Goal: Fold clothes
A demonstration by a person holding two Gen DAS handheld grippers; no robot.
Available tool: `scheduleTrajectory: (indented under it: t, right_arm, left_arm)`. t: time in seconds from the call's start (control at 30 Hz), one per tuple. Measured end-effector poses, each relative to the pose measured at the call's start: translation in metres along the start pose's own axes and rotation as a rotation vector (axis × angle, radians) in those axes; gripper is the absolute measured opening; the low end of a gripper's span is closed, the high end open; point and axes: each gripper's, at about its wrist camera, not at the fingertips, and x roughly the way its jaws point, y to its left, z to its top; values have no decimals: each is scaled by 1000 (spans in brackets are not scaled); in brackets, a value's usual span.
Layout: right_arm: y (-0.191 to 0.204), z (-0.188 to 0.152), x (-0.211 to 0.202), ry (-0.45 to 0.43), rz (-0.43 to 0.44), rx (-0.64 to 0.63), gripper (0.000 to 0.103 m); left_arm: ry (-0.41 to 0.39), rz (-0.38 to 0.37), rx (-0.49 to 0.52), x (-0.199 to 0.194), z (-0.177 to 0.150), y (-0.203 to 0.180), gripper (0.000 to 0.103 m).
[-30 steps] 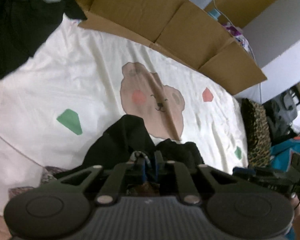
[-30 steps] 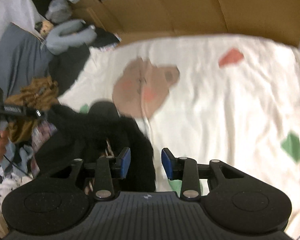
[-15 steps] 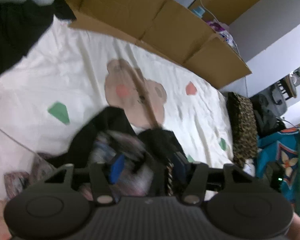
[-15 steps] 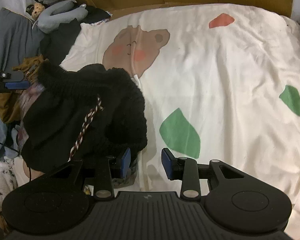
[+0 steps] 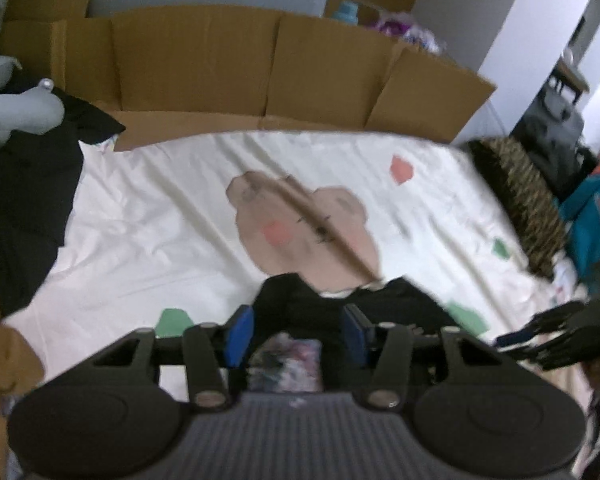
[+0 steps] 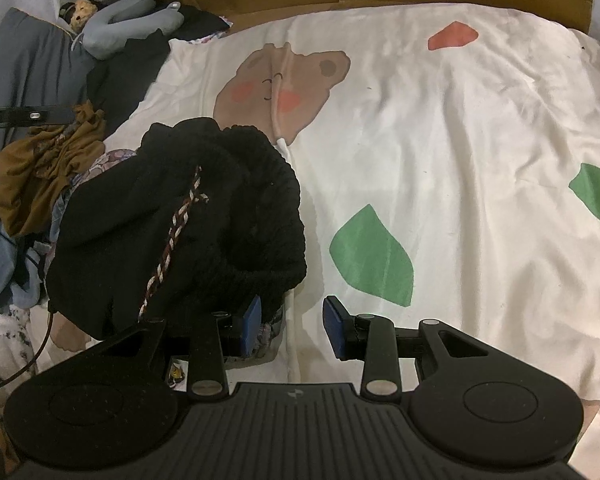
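Black knit sweater (image 6: 188, 220) lies bunched on the bear-print bedsheet (image 6: 440, 152), left of the right gripper (image 6: 292, 326), whose jaws stand apart on nothing. Left gripper (image 5: 296, 334) jaws closing, not yet pressing, with dark and patterned cloth between them; cardboard (image 5: 228, 64) behind bed.

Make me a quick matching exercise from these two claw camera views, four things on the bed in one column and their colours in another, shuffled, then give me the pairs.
Things:
1. knitted sweater
2. bear print
3. leaf shape
4. crumpled garment at the bed's left edge

Colours:
A. green
B. mustard brown
C. black
D. light brown with pink cheeks

Pairs: 1-C, 2-D, 3-A, 4-B
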Motion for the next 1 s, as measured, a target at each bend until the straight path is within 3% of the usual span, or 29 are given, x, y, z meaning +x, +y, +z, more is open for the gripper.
scheduleTrajectory:
  t: [0.13, 0.23, 0.3, 0.5, 0.63, 1.0]
  right_arm:
    - [1, -2, 4, 9, -4, 2, 41]
    - [3, -3, 8, 14, -1, 1, 41]
    - [5, -4, 10, 17, -1, -6, 41]
    - [8, -5, 18, 33, -1, -19, 41]
    - [10, -4, 20, 35, -3, -18, 41]
    - [11, -7, 27, 38, -13, -17, 41]
  left_arm:
    - [52, 25, 33, 31, -10, 16, 50]
    - [85, 49, 30, 49, -17, 25, 41]
    - [92, 56, 54, 55, -19, 25, 41]
    - [135, 27, 114, 75, -21, 16, 41]
    - [161, 27, 159, 91, -28, 8, 34]
    - [172, 16, 240, 108, -40, -15, 34]
